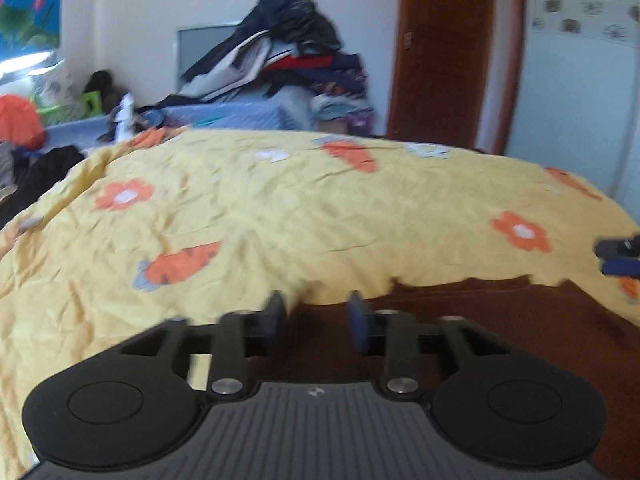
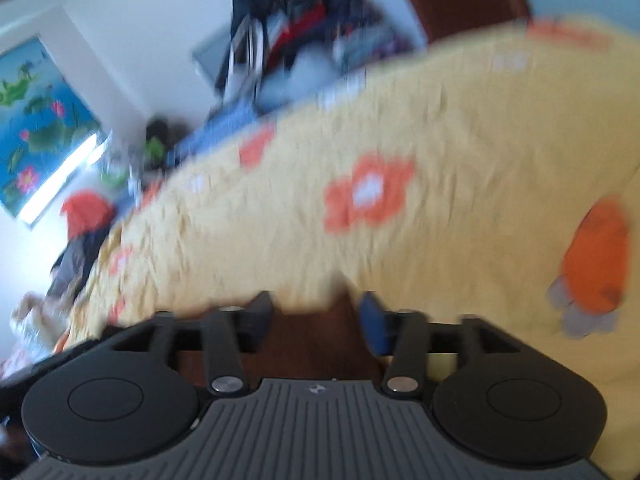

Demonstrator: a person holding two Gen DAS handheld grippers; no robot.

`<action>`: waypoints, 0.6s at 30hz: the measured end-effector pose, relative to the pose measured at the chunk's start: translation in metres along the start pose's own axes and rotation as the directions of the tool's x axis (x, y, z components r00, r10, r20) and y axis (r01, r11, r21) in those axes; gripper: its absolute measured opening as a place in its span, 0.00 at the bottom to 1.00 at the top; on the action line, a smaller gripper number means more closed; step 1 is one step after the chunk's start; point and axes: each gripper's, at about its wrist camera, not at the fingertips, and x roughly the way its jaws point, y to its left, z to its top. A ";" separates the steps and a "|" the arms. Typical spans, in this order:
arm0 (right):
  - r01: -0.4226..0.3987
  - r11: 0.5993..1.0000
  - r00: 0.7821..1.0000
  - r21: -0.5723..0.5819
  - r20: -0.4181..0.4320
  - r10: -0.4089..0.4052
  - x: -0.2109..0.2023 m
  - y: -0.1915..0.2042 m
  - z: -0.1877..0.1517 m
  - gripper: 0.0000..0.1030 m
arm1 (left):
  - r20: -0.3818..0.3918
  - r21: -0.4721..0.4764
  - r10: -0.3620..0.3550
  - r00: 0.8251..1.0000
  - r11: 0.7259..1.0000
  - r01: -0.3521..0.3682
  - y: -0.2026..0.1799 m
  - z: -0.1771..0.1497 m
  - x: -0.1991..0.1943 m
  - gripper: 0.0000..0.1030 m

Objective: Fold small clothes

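Left tongs (image 1: 318, 320): jaws parted, nothing between the pads, poised over the near left edge of the brown garment. Right tongs (image 2: 320, 320): jaws parted and empty too, above a strip of the same cloth; this view is blurred.

Brown garment (image 1: 500, 320): lies flat on the bed just ahead of you, its far hem ragged against the yellow. Expect it to be soft, light and limp; it will likely sag and slide on the cover rather than hold shape. You should pinch it at the near corners or hem, one layer only.

Yellow flowered bedcover (image 1: 280, 208): wrinkled, beneath the garment.

Heap of clothes (image 1: 280, 52): far end, by the wall.
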 end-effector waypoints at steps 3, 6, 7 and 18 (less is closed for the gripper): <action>-0.078 0.995 0.997 -0.069 -0.011 0.078 -0.003 0.034 -0.008 0.77 | -0.034 0.061 -0.028 0.999 0.998 0.030 -0.029 -0.006 0.015 0.67; -0.070 0.983 0.992 -0.170 -0.118 0.050 0.025 0.055 -0.025 0.77 | -0.131 0.085 -0.013 0.991 0.996 0.024 -0.039 -0.022 0.048 0.67; -0.030 0.980 0.989 -0.194 -0.149 0.001 0.037 0.053 -0.031 0.76 | -0.115 0.083 -0.009 0.993 0.996 0.019 -0.035 -0.031 0.055 0.71; -0.020 0.987 0.999 -0.161 -0.049 0.012 0.011 0.037 -0.041 0.78 | -0.082 0.091 0.047 0.996 0.995 -0.039 -0.037 -0.039 0.008 0.70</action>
